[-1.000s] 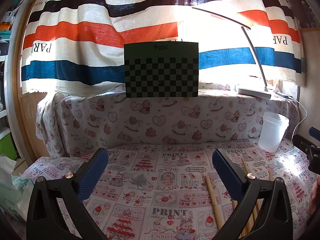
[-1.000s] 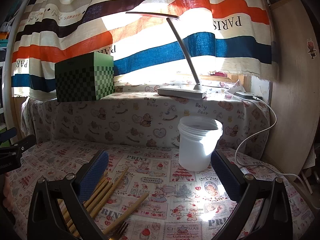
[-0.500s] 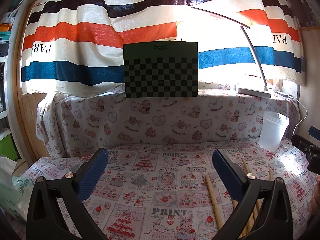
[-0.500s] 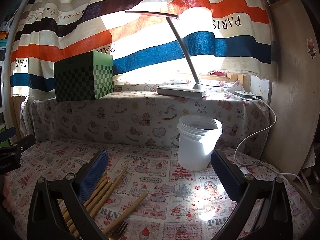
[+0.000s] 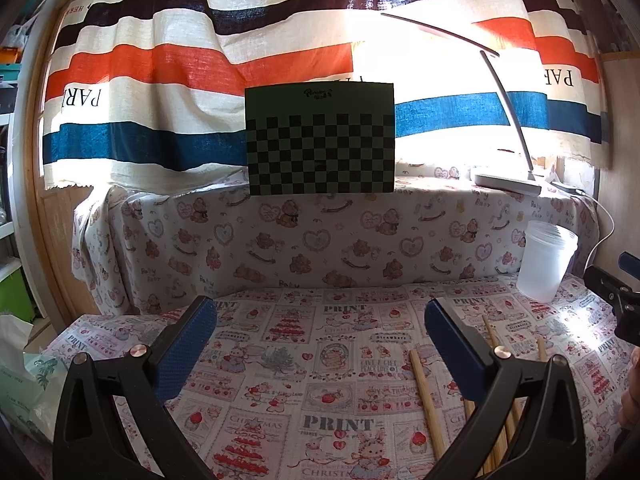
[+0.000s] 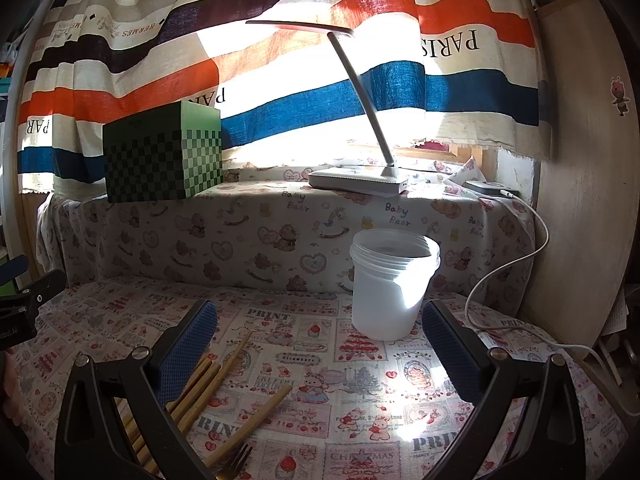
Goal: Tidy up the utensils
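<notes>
Several bamboo-handled utensils lie in a loose bunch on the patterned tablecloth, one apart with a fork head showing at the bottom edge. In the left wrist view the same utensils lie at lower right, partly behind the right finger. A translucent white plastic tub stands upright and empty beyond them, also seen as the tub at far right. My left gripper is open above bare cloth. My right gripper is open, the utensils under its left finger.
A raised ledge at the back carries a green checkered box and a white desk lamp. A white cable runs down at the right beside a wooden wall. A striped curtain hangs behind. A plastic bag lies off the table's left edge.
Almost nothing has moved; both grippers stay open and hover in place, with only a slight drift of the views.
</notes>
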The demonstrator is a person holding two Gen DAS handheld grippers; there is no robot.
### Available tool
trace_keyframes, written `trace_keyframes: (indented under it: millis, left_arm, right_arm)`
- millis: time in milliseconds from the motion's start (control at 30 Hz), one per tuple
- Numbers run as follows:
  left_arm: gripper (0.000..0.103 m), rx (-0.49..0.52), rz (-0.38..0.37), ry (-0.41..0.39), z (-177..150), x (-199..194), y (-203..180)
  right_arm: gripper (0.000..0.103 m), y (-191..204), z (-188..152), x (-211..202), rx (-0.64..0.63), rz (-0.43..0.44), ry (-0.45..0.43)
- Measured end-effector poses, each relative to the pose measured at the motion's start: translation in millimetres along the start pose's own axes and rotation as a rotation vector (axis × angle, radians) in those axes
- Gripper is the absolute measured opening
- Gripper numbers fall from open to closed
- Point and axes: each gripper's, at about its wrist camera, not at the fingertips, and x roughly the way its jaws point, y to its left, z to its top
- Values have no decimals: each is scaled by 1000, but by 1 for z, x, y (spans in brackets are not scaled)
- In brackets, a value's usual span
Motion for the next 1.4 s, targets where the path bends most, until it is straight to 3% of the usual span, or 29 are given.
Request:
trace_keyframes:
  millis: [567,1400]
  left_arm:
    - [103,43,19,-29,0,-7,-11]
    - [103,17,19,-14,0,-6,-6]
  right_arm:
    - [103,0,0,0,10,-28,-1]
    - [103,0,0,0,4,-35,-2]
